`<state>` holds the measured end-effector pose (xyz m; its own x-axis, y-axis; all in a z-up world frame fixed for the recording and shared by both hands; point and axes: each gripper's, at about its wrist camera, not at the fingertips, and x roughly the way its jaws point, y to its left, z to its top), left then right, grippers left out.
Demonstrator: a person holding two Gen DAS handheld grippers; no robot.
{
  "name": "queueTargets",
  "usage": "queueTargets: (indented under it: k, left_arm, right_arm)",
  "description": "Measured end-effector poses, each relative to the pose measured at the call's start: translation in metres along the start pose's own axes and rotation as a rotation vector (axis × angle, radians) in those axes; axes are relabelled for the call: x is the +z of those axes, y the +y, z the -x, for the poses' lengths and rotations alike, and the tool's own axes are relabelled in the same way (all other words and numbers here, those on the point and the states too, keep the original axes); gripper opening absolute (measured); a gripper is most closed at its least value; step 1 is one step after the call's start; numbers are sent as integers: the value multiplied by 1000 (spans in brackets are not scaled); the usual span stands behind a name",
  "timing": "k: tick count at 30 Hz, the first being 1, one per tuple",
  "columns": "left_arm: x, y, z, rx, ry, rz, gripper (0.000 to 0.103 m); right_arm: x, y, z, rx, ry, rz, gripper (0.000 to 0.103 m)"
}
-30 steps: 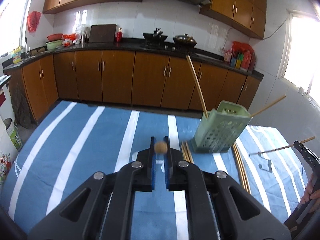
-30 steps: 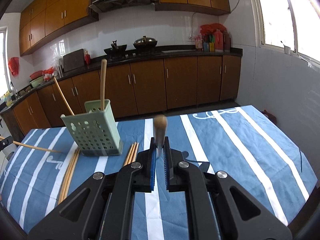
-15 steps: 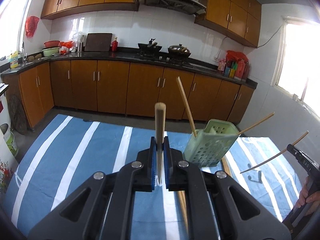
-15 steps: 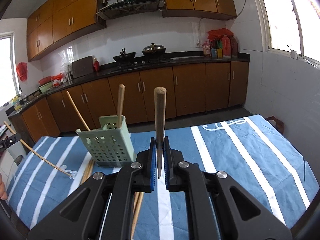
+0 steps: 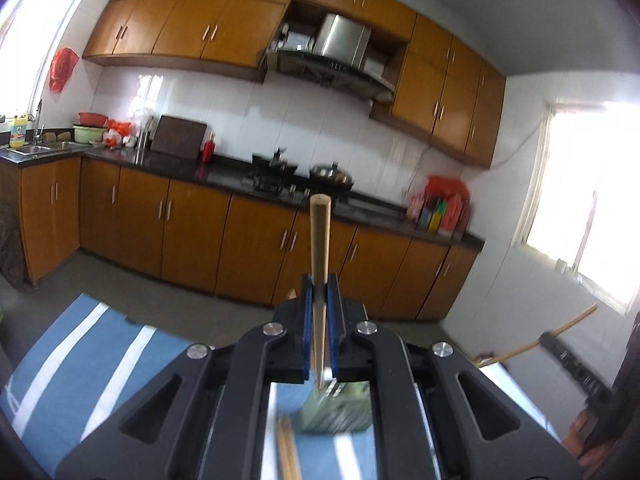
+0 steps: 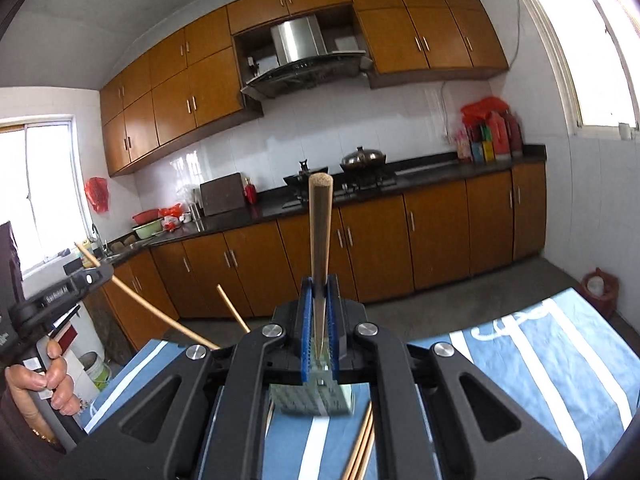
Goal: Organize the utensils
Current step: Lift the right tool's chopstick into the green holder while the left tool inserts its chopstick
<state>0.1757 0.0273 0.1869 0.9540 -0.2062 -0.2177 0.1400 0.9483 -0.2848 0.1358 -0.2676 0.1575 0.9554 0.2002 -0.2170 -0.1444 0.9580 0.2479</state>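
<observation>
1. Left wrist view: the left claw [image 5: 320, 312] is pressed together on one wooden chopstick [image 5: 319, 240]. The stick stands almost upright between the blue pads, with its thick end on top. Under the claw, the green utensil holder [image 5: 340, 412] stands on the striped blue surface [image 5: 80, 364], and I can see only a part of it because the claw body covers the rest. Some loose chopsticks [image 5: 289, 452] lie on the surface just beside the holder, toward the near edge. At the right border of the picture, the other claw carries its own stick [image 5: 560, 330].

2. Right wrist view: the right claw [image 6: 320, 312] also pinches a chopstick [image 6: 319, 232], nearly upright, with the thin end low between the pads. The holder [image 6: 312, 398] is directly below the claw, and more loose chopsticks [image 6: 362, 444] lie beside it toward the near edge. One stick [image 6: 234, 308] already leans out of the holder. At the left border, a hand [image 6: 44, 380] holds the left claw with its stick [image 6: 156, 318].

3. My judgement of the step: both sticks are lifted and must now go into the holder. To do it well, keep the pinch firm, bring each thin end over the open top, and lower one stick after the other, so that they do not cross or knock the light holder over. Release only when the tip is well inside.
</observation>
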Motion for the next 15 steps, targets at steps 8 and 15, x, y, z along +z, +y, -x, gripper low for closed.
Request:
queueTargets:
  k: [8,15]
  left_arm:
    - [-14,-22,-44,-16,57,-18,8]
    - [-44,-26,-77,-5,146,-48,8]
  right_arm:
    - [-12,3,-49,2,103,5,8]
    - [-27,-4,-70,4,184,-27,8]
